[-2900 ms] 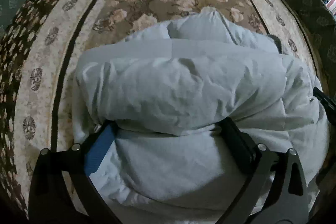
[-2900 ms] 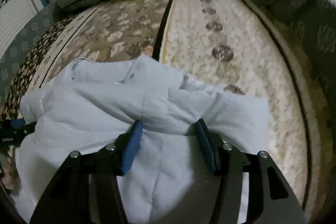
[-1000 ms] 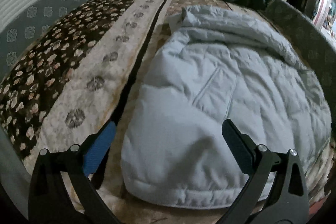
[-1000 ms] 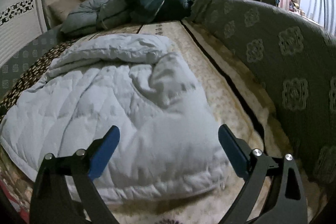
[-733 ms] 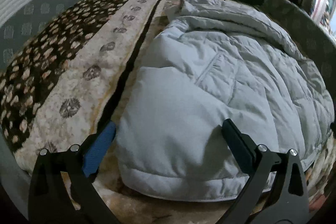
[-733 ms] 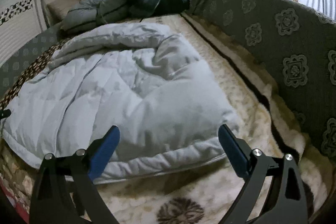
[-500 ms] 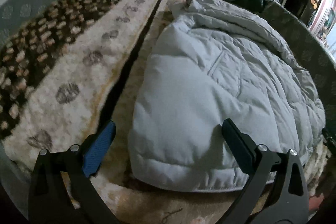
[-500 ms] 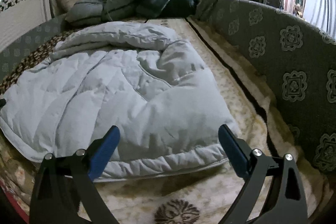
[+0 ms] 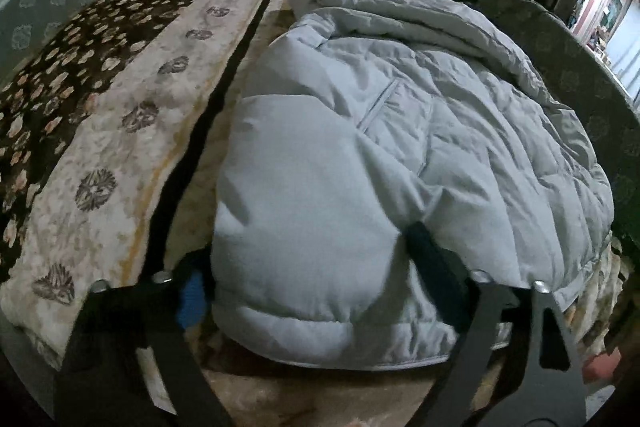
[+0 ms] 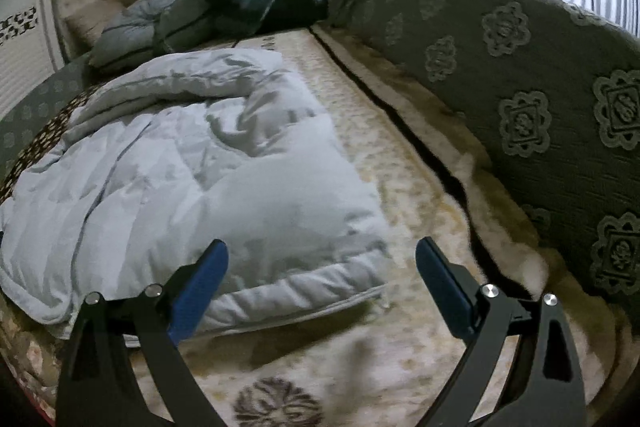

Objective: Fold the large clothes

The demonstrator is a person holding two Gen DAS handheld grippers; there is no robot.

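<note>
Left claw (image 9: pixel 304 267) first: its jaws have just been closing in on the near left corner of the pale grey padded jacket (image 9: pixel 400 131), and that puffy corner now bulges between them, the right finger dug into the fabric and the blue pad of the left finger half hidden against the corner's side, so I read this as a grip taking hold of the jacket's hem end rather than a settled clamp. My right claw (image 10: pixel 320 275) stands released, jaws wide, with nothing pinched; its left finger sits over the jacket's near right corner while its right finger hangs over the bare patterned bedspread (image 10: pixel 400 187), so the hem edge lies just ahead and a little to the left of that claw's middle. The jacket lies on the bed in a folded bundle, its long axis running from me away toward the far end, where a heap of darker quilted clothes (image 10: pixel 240 7) is piled; the near hem runs left to right between my two claws. Each claw is nearest its own corner, so I judge the coming move turns on the right claw shifting slightly left and forward to straddle its corner, after which both can carry the near hem toward the far end.
</note>
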